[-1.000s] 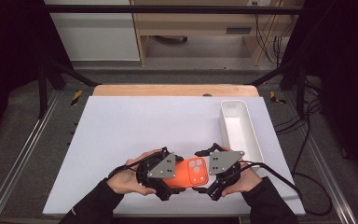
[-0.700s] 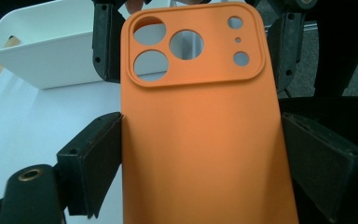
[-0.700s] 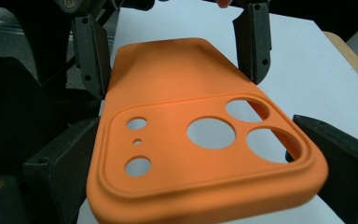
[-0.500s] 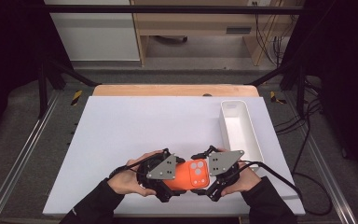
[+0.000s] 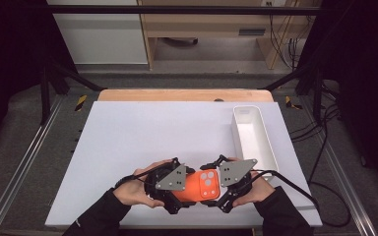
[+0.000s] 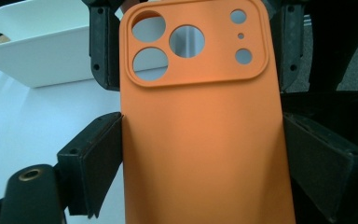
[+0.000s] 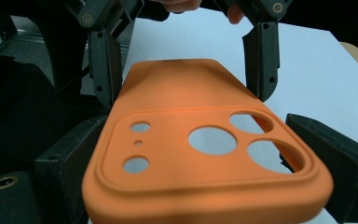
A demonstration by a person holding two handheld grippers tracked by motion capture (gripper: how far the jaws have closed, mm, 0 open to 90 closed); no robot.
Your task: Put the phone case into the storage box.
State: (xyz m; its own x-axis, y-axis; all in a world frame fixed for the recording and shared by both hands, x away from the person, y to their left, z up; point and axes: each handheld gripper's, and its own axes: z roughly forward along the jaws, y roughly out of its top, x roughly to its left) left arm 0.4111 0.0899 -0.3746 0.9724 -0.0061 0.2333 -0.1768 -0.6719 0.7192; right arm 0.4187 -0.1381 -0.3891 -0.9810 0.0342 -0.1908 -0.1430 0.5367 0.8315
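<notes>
Both grippers have the orange phone case (image 5: 200, 185) pinched from opposite ends, just off the near end of the white tray (image 5: 254, 137): left gripper (image 5: 178, 192) clamped on the plain end, right gripper (image 5: 215, 185) on the camera-cutout end, case held off the white table (image 5: 142, 132).

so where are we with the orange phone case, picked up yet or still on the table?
Done: the orange silicone phone case is gripped at both ends, left gripper on the plain end, right gripper on the camera-cutout end. In hand: it is held near the white table's front edge; whether it is lifted is unclear. Left, at a guess: moving it to the long white plastic tray.
</notes>
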